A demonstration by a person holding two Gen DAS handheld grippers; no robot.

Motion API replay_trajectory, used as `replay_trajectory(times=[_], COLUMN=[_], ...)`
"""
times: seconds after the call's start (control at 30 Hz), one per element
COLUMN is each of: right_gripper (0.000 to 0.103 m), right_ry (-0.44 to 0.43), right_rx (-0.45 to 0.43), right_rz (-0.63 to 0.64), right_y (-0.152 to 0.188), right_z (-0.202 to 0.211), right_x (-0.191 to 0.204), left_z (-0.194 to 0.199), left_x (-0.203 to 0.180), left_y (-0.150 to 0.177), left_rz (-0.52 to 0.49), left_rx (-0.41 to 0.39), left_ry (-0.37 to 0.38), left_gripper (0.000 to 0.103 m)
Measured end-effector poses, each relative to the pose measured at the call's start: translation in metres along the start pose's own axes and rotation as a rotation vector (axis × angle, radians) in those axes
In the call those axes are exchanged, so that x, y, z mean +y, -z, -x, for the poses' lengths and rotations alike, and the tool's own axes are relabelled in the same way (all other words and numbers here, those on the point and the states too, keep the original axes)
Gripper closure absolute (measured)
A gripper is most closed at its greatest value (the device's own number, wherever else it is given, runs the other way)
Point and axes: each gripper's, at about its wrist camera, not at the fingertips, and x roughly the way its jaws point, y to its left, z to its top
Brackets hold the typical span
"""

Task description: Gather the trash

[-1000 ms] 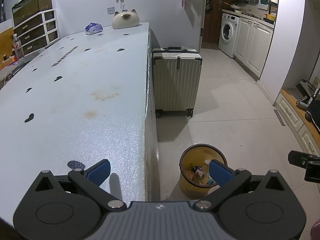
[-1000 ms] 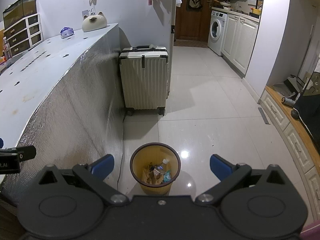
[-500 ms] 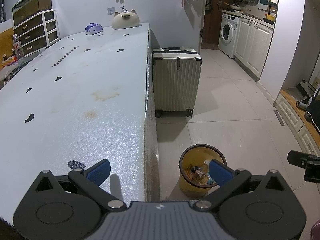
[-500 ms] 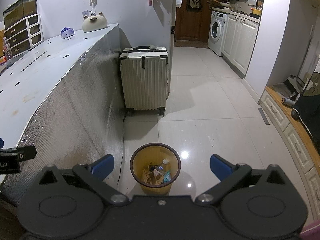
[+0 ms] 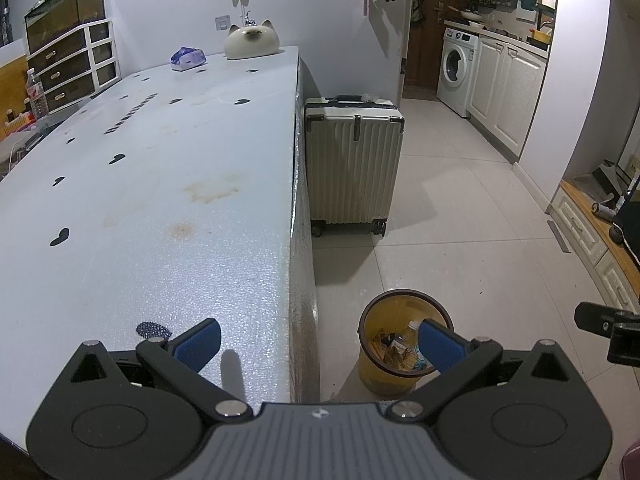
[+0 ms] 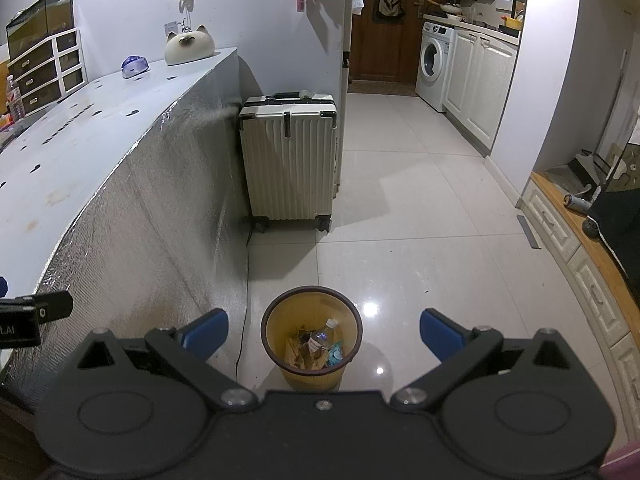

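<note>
While both grippers' fingers spread wide and empty, the bin sits directly below the right gripper, nearer than the left gripper.

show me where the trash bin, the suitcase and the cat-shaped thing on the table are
trash bin [image 6: 312, 374], right wrist view, on its yellow front wall.
suitcase [image 6: 290, 168], right wrist view, on its ribbed front.
cat-shaped thing [image 5: 251, 42], left wrist view, on its face.
</note>
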Motion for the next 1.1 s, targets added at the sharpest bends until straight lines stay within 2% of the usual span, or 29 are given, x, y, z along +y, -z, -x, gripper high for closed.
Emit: replay_trajectory(times=[1.1], right_gripper=[0.000], right_ry=[0.000], right_rx=[-0.017], right_rz=[0.001], right_y=[-0.0011], right_z=[0.0049], right_x=[0.0014], left_z=[0.0074], left_x=[-0.0057], left_y=[0.0007], left_rz=[0.009], left_rx=[-0.018], left_ry=[-0.001], left_gripper=[0.000])
